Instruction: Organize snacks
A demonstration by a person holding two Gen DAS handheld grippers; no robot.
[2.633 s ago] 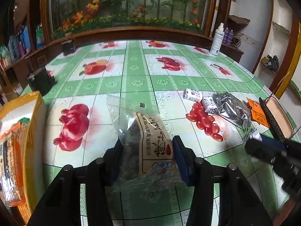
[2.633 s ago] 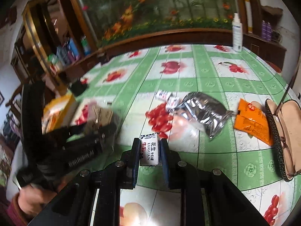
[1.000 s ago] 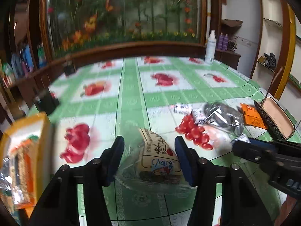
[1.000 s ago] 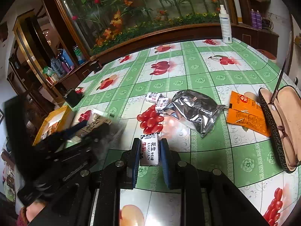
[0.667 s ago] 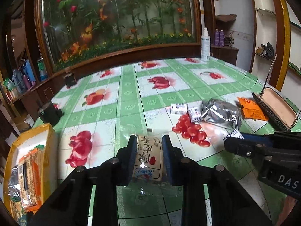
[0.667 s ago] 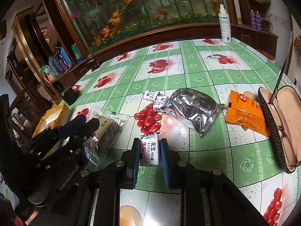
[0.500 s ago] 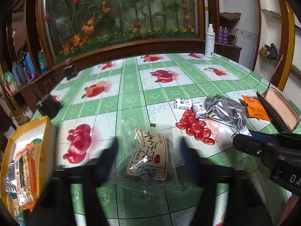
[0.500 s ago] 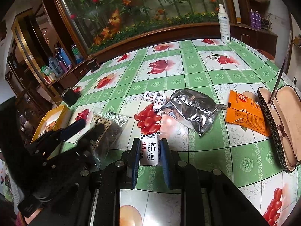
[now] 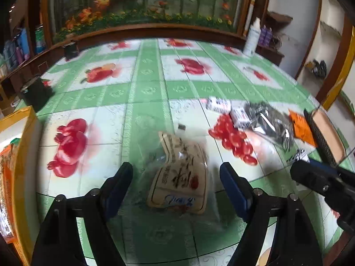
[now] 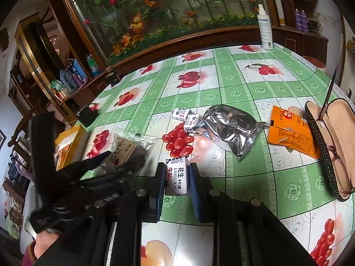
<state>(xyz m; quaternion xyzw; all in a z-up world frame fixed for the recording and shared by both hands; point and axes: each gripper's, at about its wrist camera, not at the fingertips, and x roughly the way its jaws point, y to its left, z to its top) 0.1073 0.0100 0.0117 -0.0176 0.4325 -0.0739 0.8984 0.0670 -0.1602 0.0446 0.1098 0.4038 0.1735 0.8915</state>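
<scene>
Left gripper (image 9: 176,177): jaws closing, still wide, pads either side of the clear bag (image 9: 179,175) but not pressing on it. Bag lies on the table (image 9: 146,93), tan label up, dark contents at its left side. View is motion-blurred.

Right gripper (image 10: 176,180): jaws narrow, clamped on a small white candy pack (image 10: 176,177), dark lettering facing up, top end sticking out past the fingertips. In the right view the left gripper sits just to the left, over the clear bag.

Outward from there, on the green-and-white fruit-print cloth:
- Two more white candy packs (image 10: 186,116), touching each other, beside the red cherry print.
- Silver foil pouch (image 10: 228,128), its left corner against those two packs.
- Orange packets (image 10: 290,133), right of the pouch, apart from it.
- Open glasses case (image 10: 332,153) at the right edge, glasses inside, one arm sticking up.
- Yellow box (image 9: 22,155) at the left table edge, open side up, orange-wrapped snacks inside.
- Small dark block (image 9: 36,92) beyond the box, near the left edge.
- White spray bottle (image 10: 265,30) upright at the far edge, against the wooden rail.

A hand (image 10: 44,246) shows at the bottom left of the right view, under the left gripper.
</scene>
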